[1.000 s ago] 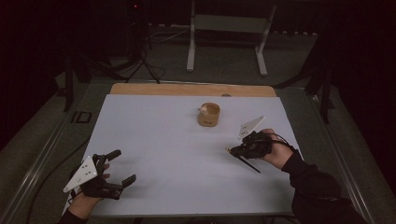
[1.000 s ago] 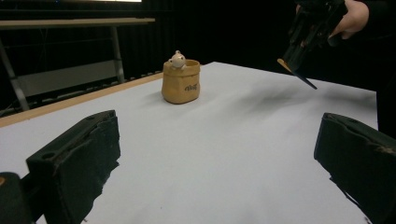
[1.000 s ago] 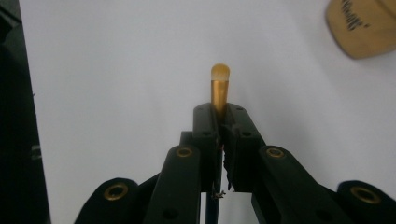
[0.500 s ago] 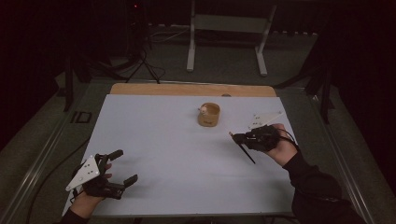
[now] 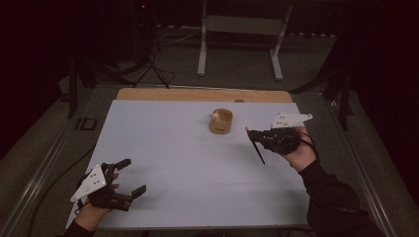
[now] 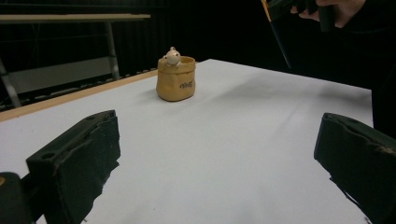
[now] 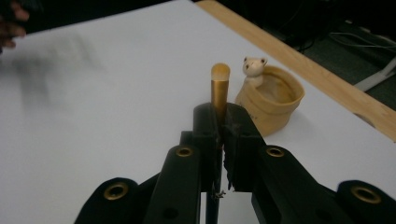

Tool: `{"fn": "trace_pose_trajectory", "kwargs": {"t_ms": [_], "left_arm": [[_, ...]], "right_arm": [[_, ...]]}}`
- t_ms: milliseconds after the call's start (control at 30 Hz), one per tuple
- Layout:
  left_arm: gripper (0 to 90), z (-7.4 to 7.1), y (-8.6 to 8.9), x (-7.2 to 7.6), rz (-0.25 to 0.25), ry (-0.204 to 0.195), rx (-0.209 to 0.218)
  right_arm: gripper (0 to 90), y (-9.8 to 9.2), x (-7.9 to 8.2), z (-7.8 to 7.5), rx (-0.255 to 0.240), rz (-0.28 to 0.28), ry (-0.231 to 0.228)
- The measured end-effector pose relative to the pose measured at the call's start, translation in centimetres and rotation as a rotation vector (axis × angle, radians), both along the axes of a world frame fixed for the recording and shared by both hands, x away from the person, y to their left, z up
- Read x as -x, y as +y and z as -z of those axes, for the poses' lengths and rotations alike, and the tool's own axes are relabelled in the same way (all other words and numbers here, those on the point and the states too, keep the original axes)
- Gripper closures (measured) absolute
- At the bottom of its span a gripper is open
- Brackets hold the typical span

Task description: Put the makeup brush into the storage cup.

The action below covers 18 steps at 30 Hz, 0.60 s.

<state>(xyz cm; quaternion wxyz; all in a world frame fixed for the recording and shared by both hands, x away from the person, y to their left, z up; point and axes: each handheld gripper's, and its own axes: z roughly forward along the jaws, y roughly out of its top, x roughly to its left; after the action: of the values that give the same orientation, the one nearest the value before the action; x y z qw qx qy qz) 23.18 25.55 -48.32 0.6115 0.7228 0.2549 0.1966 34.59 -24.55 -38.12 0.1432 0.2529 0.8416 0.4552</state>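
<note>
Pen (image 5: pixel 257 149) now higher in right gripper (image 5: pixel 253 134), nearer cup (image 5: pixel 221 121); open tabletop (image 5: pixel 163 143) leftward.

The white-covered table (image 5: pixel 197 163) is seen from above and in front by the high view. Low, near looks across it are given by both gripper views; the small tan pot with an animal figure (image 5: pixel 221 121) (image 6: pixel 176 78) (image 7: pixel 272 103) is shared by all three.
</note>
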Motion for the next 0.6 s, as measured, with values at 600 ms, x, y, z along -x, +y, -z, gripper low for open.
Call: {"fn": "trace_pose_trajectory", "kwargs": {"t_ms": [600], "left_arm": [[1.6,0.1,-0.2,-0.1,0.002,0.009,0.001]], "right_arm": [[83.8,0.6,-0.5,-2.2,-0.112,0.071,-0.11]]}}
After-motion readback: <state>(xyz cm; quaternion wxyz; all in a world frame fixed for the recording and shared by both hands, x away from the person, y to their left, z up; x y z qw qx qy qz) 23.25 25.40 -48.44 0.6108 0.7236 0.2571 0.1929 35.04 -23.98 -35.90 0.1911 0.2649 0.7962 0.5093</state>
